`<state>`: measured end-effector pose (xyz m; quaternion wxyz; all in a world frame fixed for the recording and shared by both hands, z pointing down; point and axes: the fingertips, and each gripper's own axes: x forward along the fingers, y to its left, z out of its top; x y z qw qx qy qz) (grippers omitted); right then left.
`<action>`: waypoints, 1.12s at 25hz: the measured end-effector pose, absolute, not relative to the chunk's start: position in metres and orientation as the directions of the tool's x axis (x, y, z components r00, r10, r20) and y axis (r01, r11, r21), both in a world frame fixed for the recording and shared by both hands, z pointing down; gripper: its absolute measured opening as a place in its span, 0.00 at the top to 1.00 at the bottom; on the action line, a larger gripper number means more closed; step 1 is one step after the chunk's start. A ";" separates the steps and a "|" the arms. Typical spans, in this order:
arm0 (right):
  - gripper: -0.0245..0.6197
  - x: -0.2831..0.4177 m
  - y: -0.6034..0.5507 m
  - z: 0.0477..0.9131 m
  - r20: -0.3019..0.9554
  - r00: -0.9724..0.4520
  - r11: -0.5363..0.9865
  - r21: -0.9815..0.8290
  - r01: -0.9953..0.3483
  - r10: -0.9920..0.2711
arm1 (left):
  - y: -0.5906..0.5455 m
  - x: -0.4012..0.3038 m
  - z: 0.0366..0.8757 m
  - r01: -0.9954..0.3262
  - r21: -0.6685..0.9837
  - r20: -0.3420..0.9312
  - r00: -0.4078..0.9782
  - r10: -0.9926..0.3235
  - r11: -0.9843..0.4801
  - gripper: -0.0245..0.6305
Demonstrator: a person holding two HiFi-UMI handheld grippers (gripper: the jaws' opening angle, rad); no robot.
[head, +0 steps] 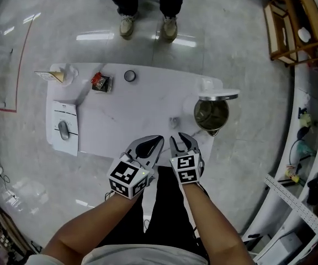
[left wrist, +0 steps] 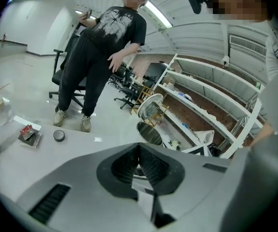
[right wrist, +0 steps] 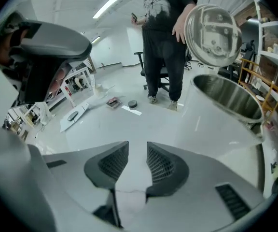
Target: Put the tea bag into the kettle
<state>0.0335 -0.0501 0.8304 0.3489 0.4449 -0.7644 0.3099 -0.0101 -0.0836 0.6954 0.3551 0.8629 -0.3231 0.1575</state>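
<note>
The left gripper [left wrist: 139,150] is pointing across the surface [head: 139,106], jaws pressed together on nothing. The right gripper [right wrist: 137,151] is standing spread and empty, the open kettle [right wrist: 226,98] ahead to its right.

Table [head: 142,112] in the middle. Kettle [head: 211,115] on its right end, lid [head: 218,95] tipped open on the far side. Flat scale [head: 64,127] on the left end, near side. Far edge, left to right: clear bag [head: 59,75] at the corner, small packet [head: 100,82], round cap [head: 130,76]. Left gripper [head: 158,142] and right gripper [head: 179,139] side by side at the near edge, kettle to their right. Person's shoes [head: 148,25] on the floor beyond the far edge. Wooden rack [head: 291,26] far right.
</note>
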 end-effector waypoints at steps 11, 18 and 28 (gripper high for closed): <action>0.79 0.040 -0.065 0.909 0.833 -0.334 0.417 -0.139 -0.898 -0.441 | -0.071 -0.008 0.756 -0.680 0.530 0.530 0.732 -0.428 -0.506 0.95; 0.79 0.034 -0.068 0.941 0.855 -0.319 0.441 -0.120 -0.889 -0.409 | -0.062 0.002 0.780 -0.670 0.549 0.534 0.741 -0.408 -0.499 0.95; 0.89 0.046 -0.074 0.959 0.869 -0.271 0.401 -0.093 -0.911 -0.414 | -0.061 0.001 0.794 -0.675 0.551 0.548 0.736 -0.398 -0.490 0.95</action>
